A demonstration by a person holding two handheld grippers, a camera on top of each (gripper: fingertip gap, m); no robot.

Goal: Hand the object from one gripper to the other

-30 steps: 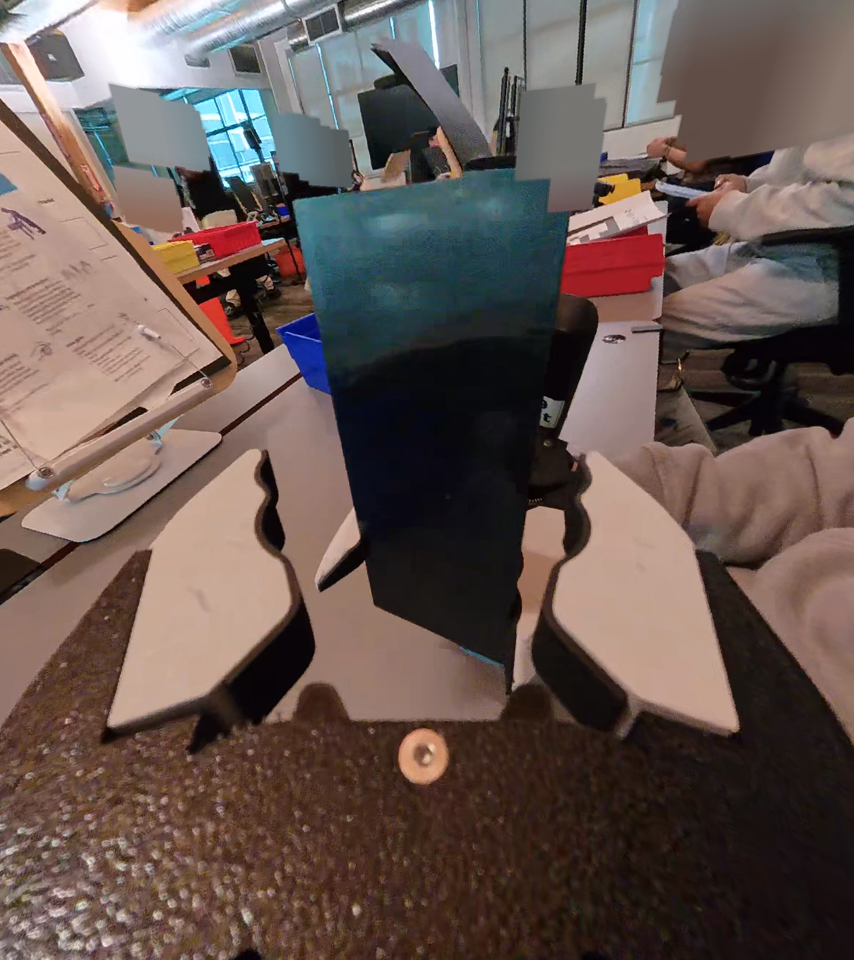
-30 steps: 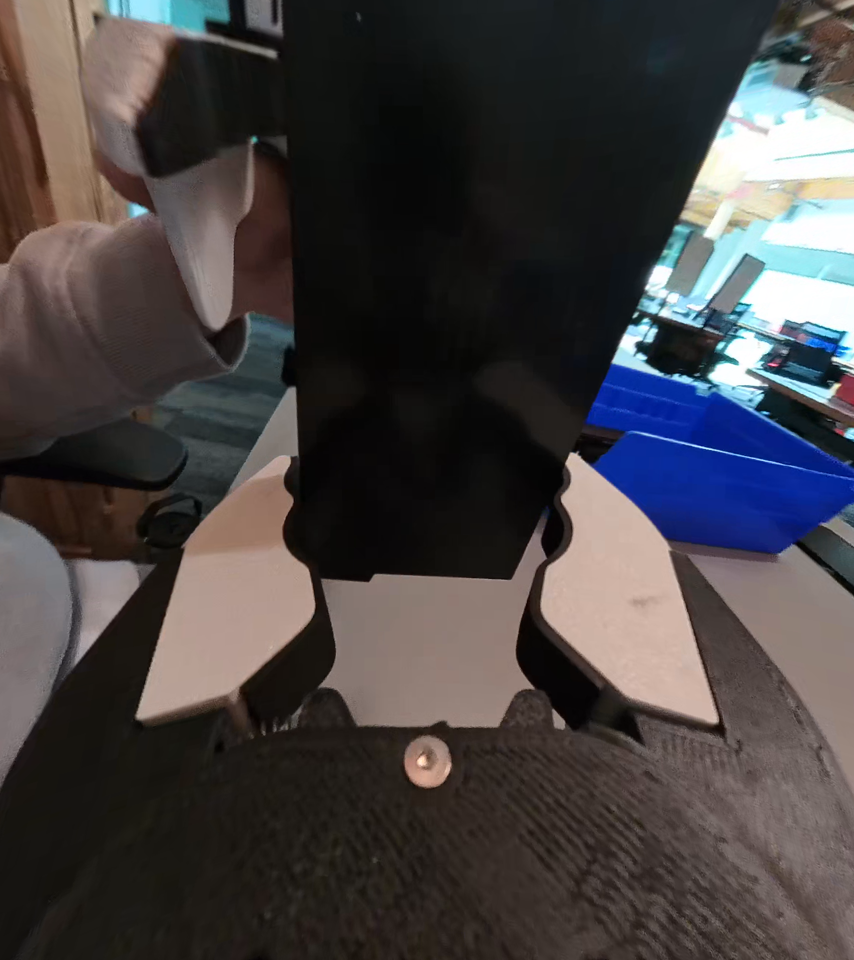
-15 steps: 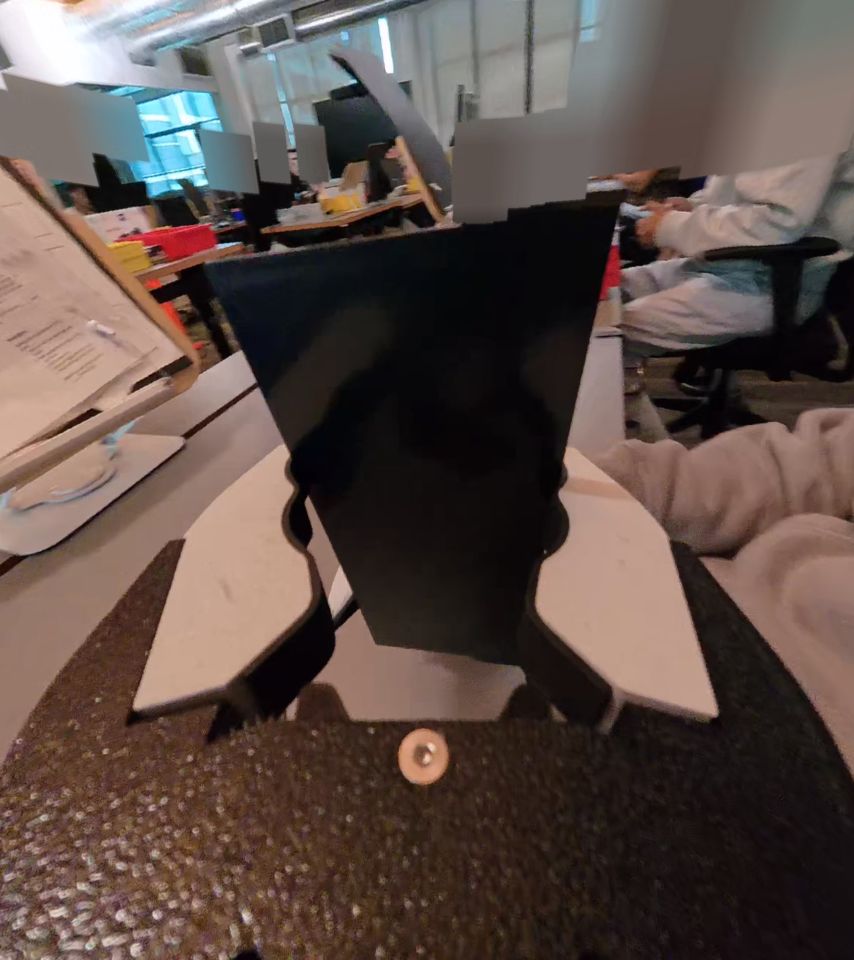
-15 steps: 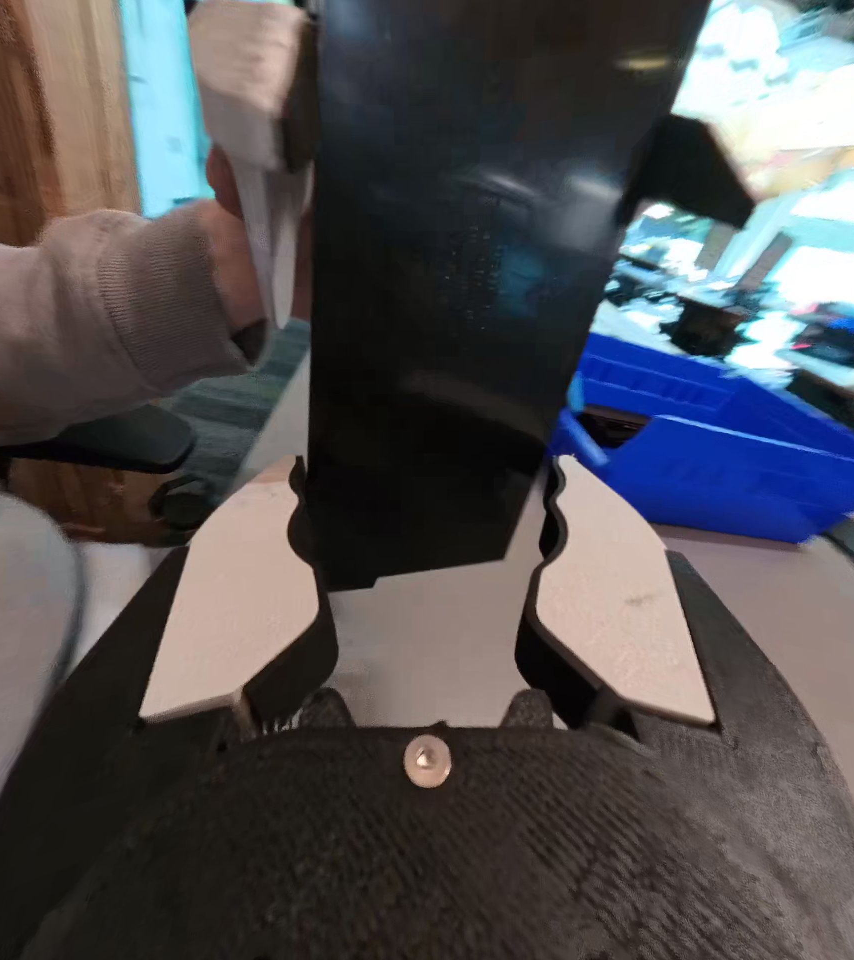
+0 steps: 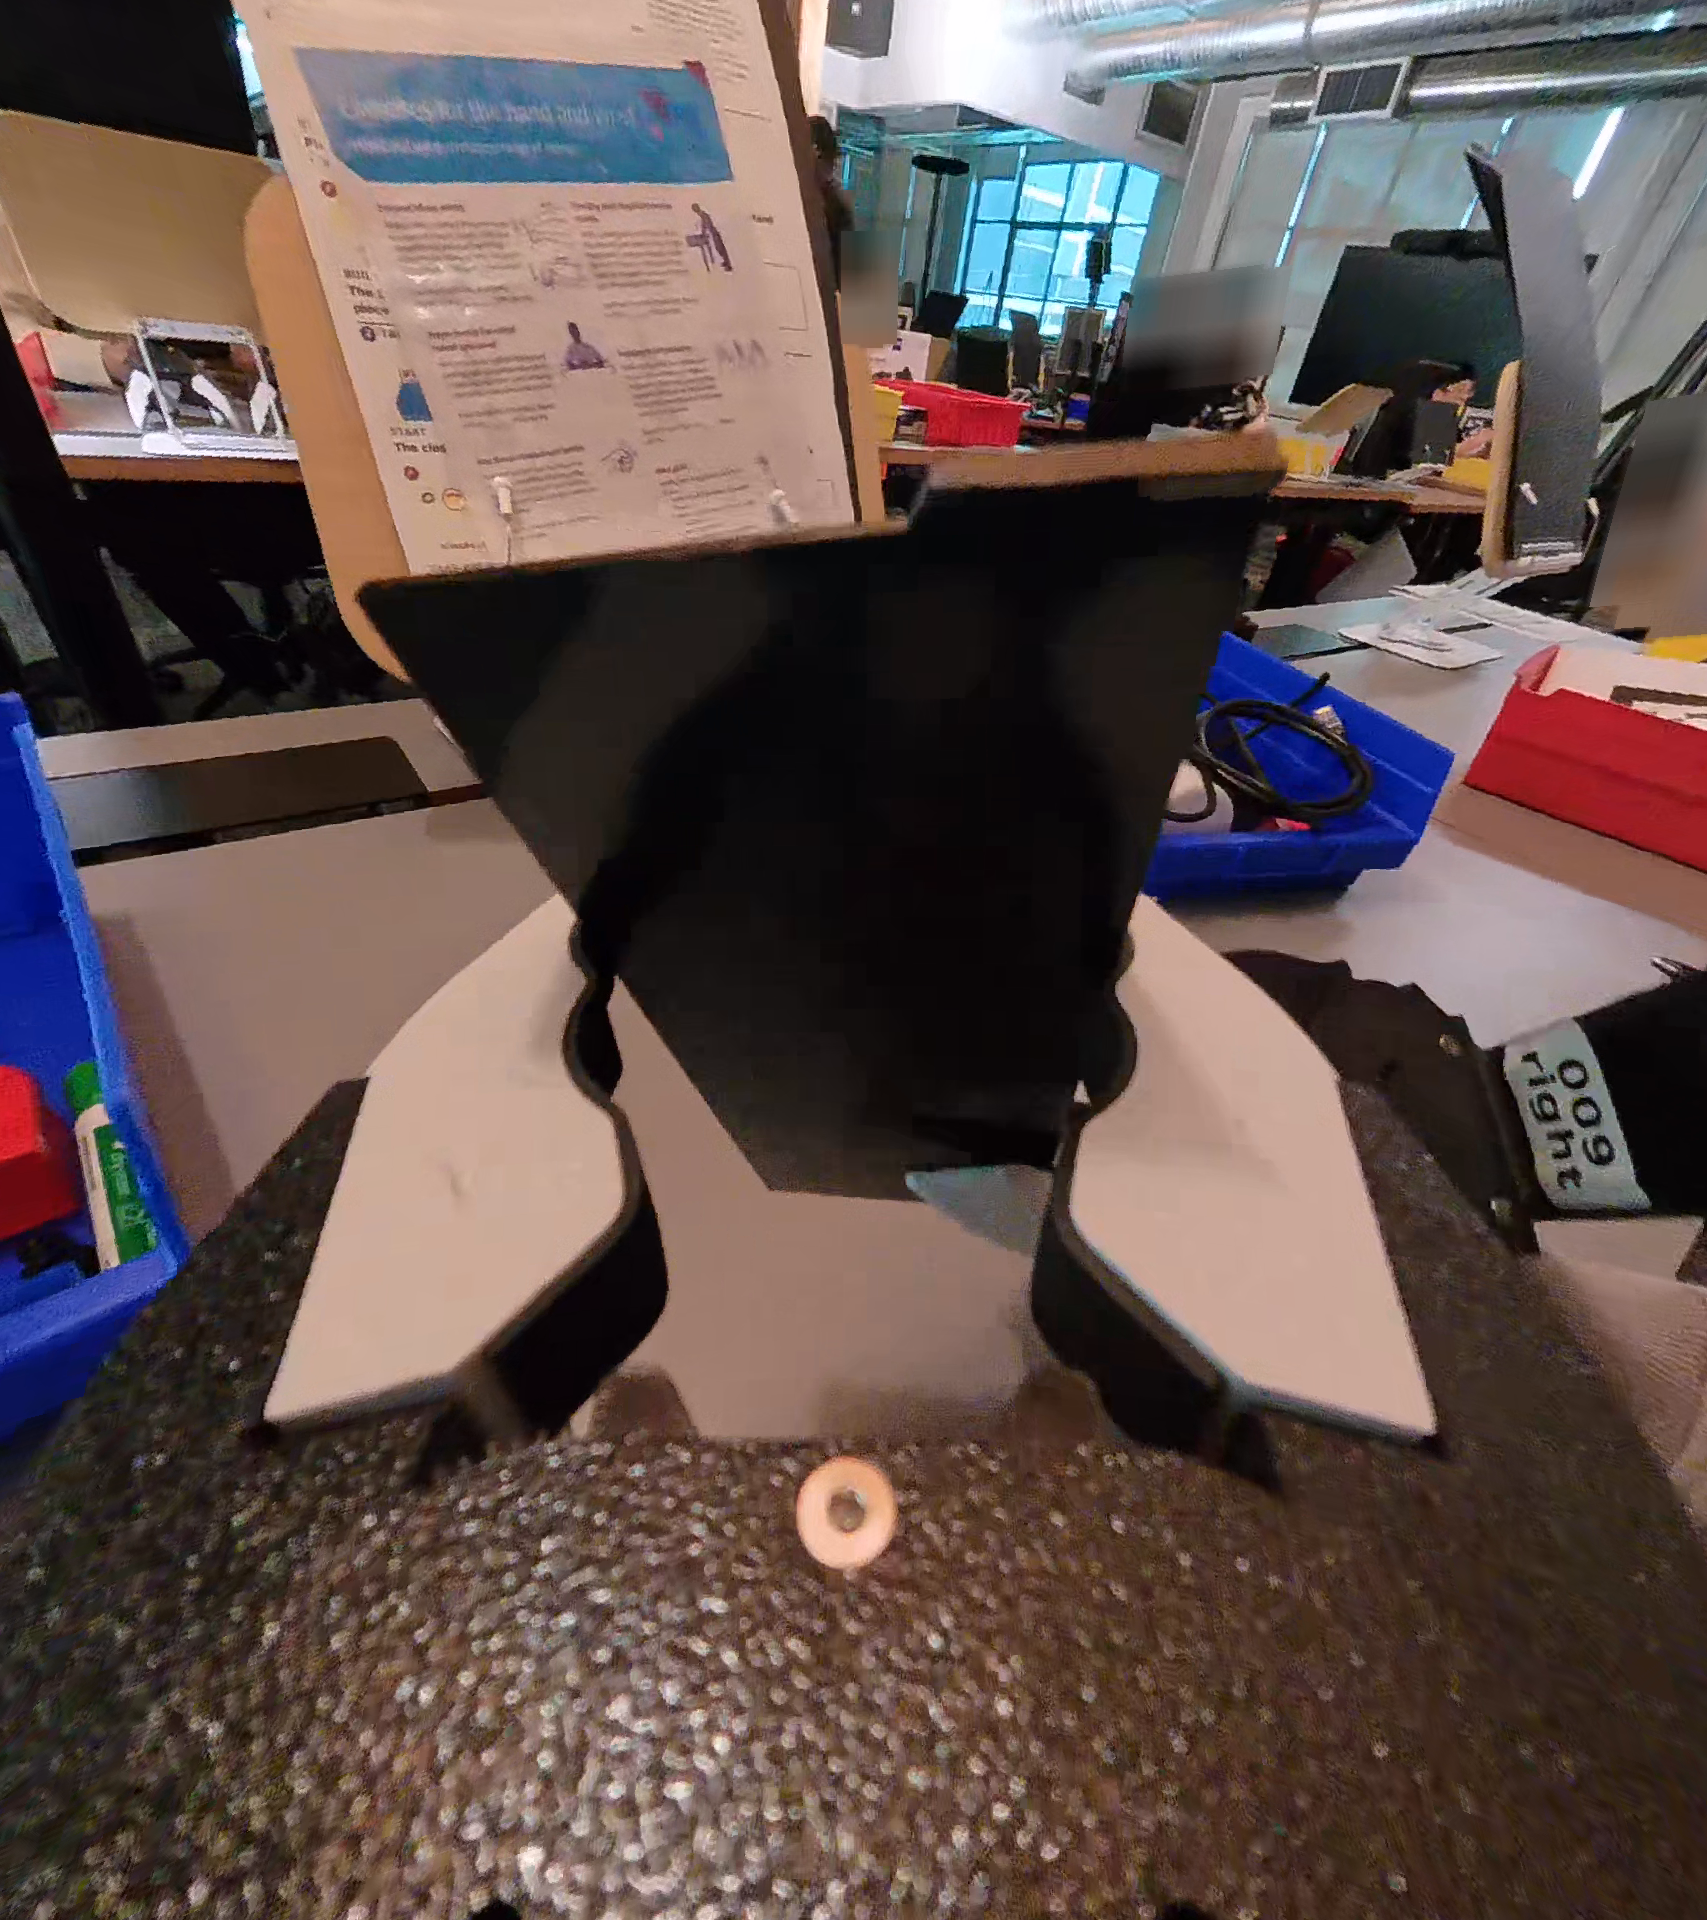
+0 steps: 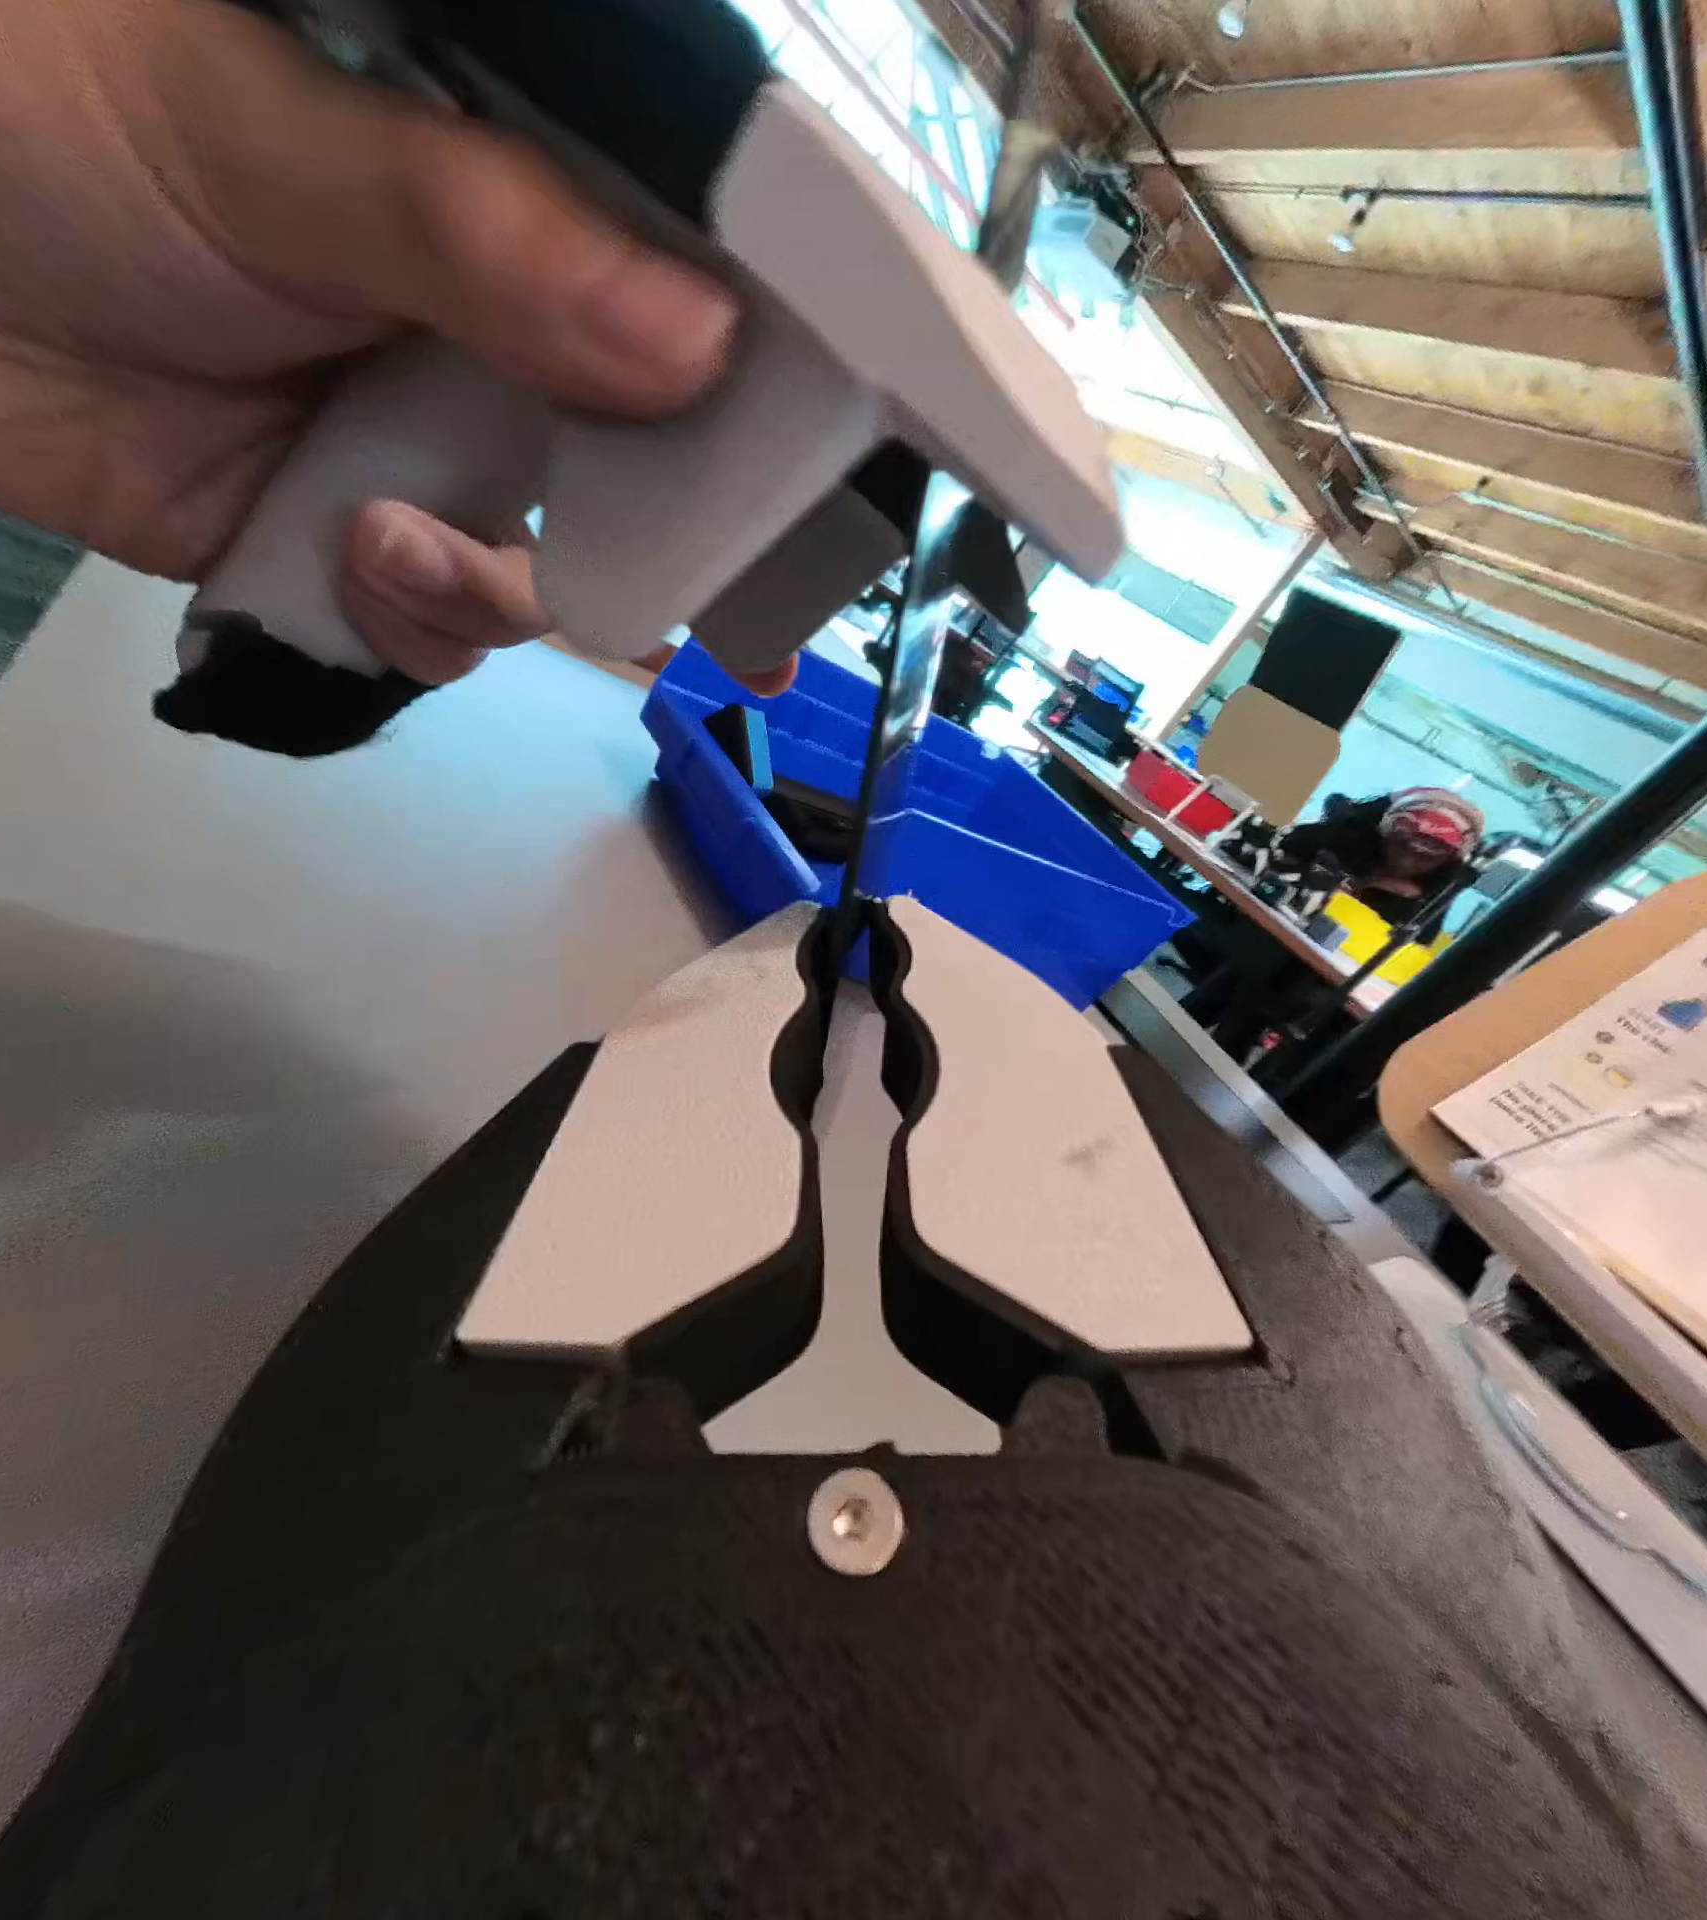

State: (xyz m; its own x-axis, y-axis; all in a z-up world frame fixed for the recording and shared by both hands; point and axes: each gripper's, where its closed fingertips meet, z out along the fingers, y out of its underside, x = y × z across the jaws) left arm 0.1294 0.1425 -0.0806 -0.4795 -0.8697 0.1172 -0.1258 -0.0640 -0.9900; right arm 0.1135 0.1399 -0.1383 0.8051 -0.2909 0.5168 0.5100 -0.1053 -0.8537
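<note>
Black thin card (image 6: pixel 893 717) sits edge-on between your right gripper's (image 6: pixel 851 935) tips, pinched there. Left gripper (image 5: pixel 854 1039) is spread wide w/ the card's flat face between its fingers, not clamped. Mid-handover, I'd judge: next, pull left clear w/o snagging.

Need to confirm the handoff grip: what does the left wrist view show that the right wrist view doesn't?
Left wrist only: the black card face-on, spanning the wide-set left gripper, plus a red bin. Right wrist only: the right gripper pinching the card edge-on, and a hand holding the left gripper. Both: the card, the grey table, and the instruction sheet on its stand.
</note>
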